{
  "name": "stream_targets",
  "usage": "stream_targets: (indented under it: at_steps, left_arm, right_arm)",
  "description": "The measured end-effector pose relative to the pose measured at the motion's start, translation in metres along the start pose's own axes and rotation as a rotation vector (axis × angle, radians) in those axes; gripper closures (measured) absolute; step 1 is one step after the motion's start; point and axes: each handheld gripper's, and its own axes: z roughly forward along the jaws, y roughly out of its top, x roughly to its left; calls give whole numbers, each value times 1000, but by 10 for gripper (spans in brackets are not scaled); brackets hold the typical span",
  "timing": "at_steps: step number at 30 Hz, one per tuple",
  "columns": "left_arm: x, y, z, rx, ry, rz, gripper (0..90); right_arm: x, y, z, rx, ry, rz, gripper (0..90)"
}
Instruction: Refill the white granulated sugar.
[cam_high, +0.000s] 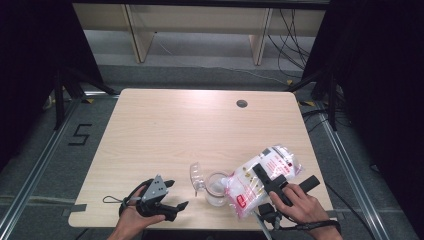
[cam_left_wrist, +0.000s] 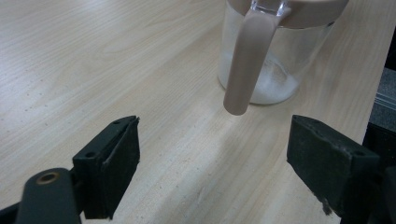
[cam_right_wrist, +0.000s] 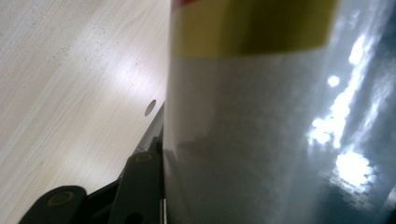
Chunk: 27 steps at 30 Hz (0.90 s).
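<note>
1. Pale wood table (cam_high: 165, 130), dark curtains round it: the right gripper (cam_high: 274, 184) is clenched on a clear plastic bag (cam_high: 257, 182) of white grains, tipped towards the jug (cam_high: 216, 189).
2. Left gripper (cam_high: 167, 197) stands released, jaws wide, near the jug's handle (cam_left_wrist: 243, 65).
3. Pouring looks under way; next, steady the jug and tilt the bag further.
4. A grommet hole (cam_high: 242, 103) sits at the far edge.

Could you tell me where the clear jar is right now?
In the high view the clear jar stands near the table's front edge, between the open left gripper and the plastic bag tipped against it.
</note>
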Motion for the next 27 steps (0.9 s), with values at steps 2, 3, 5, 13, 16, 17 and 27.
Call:
stream_targets:
  at_steps: [2, 3, 5, 13, 16, 17, 27]
  left_arm:
    - [-2, 0, 1, -21, -10, -25, 171]
    - [-2, 0, 1, -21, -10, -25, 170]
    - [-1, 0, 1, -11, -4, -13, 170]
    - [-2, 0, 2, -21, -11, -23, 170]
    - [-2, 0, 1, -20, -11, -21, 170]
    - [-2, 0, 1, -20, -10, -19, 171]
    - [-1, 0, 1, -6, -1, -6, 171]
  right_arm:
    - [0, 0, 0, -3, 0, -8, 603]
    - [0, 0, 0, -3, -1, -10, 604]
    - [0, 0, 0, 0, -3, -11, 604]
    - [-1, 0, 0, 2, -8, -25, 610]
    - [-2, 1, 1, -4, -12, -24, 613]
    - [-2, 1, 1, -5, -10, -22, 613]
    - [-1, 0, 0, 1, -2, -14, 625]
